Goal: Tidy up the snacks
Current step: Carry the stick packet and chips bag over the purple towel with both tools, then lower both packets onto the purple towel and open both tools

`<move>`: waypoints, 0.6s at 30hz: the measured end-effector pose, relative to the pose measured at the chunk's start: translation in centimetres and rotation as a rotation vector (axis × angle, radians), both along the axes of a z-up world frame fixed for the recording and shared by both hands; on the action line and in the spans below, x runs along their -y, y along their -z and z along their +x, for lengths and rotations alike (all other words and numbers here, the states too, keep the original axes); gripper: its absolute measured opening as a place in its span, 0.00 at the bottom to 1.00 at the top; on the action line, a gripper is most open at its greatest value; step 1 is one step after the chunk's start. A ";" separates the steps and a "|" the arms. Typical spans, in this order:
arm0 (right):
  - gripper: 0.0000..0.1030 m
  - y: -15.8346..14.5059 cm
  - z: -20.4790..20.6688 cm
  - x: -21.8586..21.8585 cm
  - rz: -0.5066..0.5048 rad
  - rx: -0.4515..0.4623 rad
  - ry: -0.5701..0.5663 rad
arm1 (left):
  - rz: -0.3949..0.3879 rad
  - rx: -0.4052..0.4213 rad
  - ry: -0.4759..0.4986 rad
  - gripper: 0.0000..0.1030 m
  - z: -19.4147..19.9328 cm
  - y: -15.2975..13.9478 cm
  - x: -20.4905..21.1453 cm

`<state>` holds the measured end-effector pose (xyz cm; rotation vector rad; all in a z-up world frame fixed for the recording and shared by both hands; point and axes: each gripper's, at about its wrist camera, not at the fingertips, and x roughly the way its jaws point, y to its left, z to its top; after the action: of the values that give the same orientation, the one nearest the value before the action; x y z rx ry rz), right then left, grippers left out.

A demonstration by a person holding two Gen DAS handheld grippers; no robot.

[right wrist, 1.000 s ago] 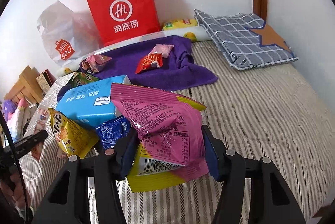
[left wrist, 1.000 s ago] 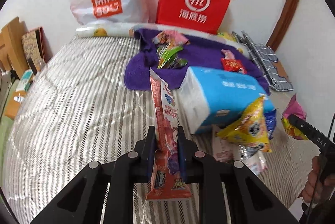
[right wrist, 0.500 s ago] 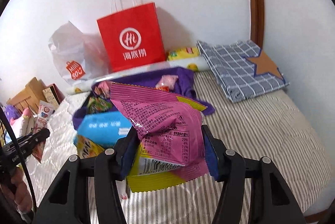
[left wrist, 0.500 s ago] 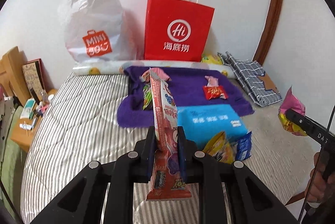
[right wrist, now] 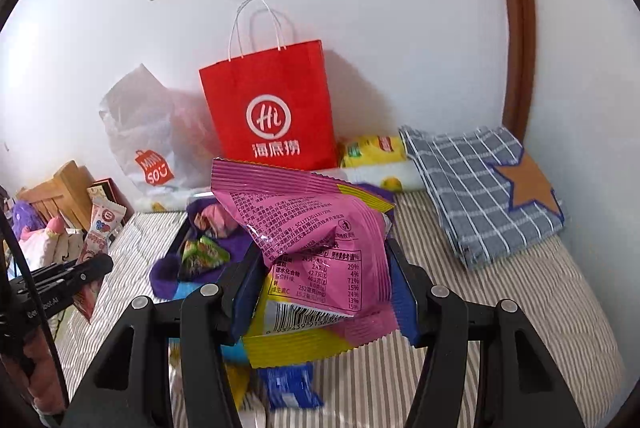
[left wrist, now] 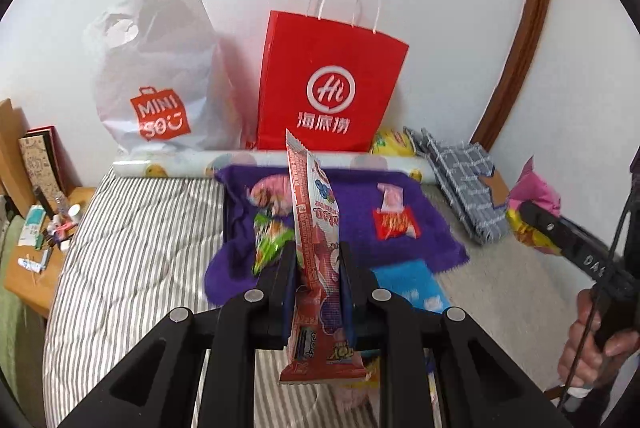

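Note:
My left gripper (left wrist: 315, 260) is shut on a tall red and pink snack packet (left wrist: 316, 228) and holds it upright, high above the bed. My right gripper (right wrist: 320, 264) is shut on a pink and yellow snack bag (right wrist: 308, 240), also high above the bed. The right gripper and its bag show at the right of the left wrist view (left wrist: 536, 220). The left gripper and its packet show at the left of the right wrist view (right wrist: 96, 240). A purple towel (left wrist: 356, 196) carries a few small snacks. A red paper bag (left wrist: 328, 88) stands against the wall.
A white Miniso plastic bag (left wrist: 160, 76) leans left of the red bag. A blue tissue pack (left wrist: 412, 280) and loose snack bags lie below the grippers. A folded checked cloth (right wrist: 484, 184) lies at the right. A bedside table (left wrist: 36, 240) with clutter stands left of the striped bed (left wrist: 132, 252).
Both grippers have risen well above the bed with their snacks, so the bed items look smaller and lower. The red bag and wall now fill more of the views.

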<state>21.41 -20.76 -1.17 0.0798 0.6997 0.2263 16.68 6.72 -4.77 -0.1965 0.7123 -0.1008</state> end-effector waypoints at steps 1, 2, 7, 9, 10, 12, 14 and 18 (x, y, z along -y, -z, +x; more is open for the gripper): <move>0.55 -0.1 0.7 -0.2 0.002 0.004 -0.005 | -0.009 0.000 0.000 0.18 0.5 -0.3 -0.2; 0.55 -0.2 1.3 -0.5 0.007 0.006 -0.010 | -0.017 0.000 -0.002 0.18 1.1 -0.5 -0.4; 0.55 0.0 4.6 -1.8 0.012 0.000 -0.038 | -0.070 -0.005 -0.012 0.18 4.1 -0.6 -1.4; 0.55 0.3 5.9 -2.2 0.013 -0.001 -0.040 | -0.106 -0.010 -0.014 0.18 5.5 -0.4 -1.9; 0.55 0.5 6.6 -2.4 0.020 -0.005 -0.042 | -0.113 -0.013 -0.015 0.18 6.0 -0.3 -2.0; 0.55 0.7 7.5 -2.5 0.033 -0.009 -0.050 | -0.110 -0.016 -0.023 0.18 7.2 -0.1 -2.0; 0.55 0.9 8.5 -2.7 0.034 -0.008 -0.056 | -0.109 -0.015 -0.026 0.18 8.1 0.0 -2.0; 0.55 1.7 10.1 -3.0 0.027 -0.005 -0.067 | -0.124 -0.029 -0.020 0.18 10.0 0.7 -1.8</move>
<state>31.49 -17.75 -2.83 0.0828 0.7049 0.2999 26.71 8.49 -5.48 -0.3244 0.7337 -0.1235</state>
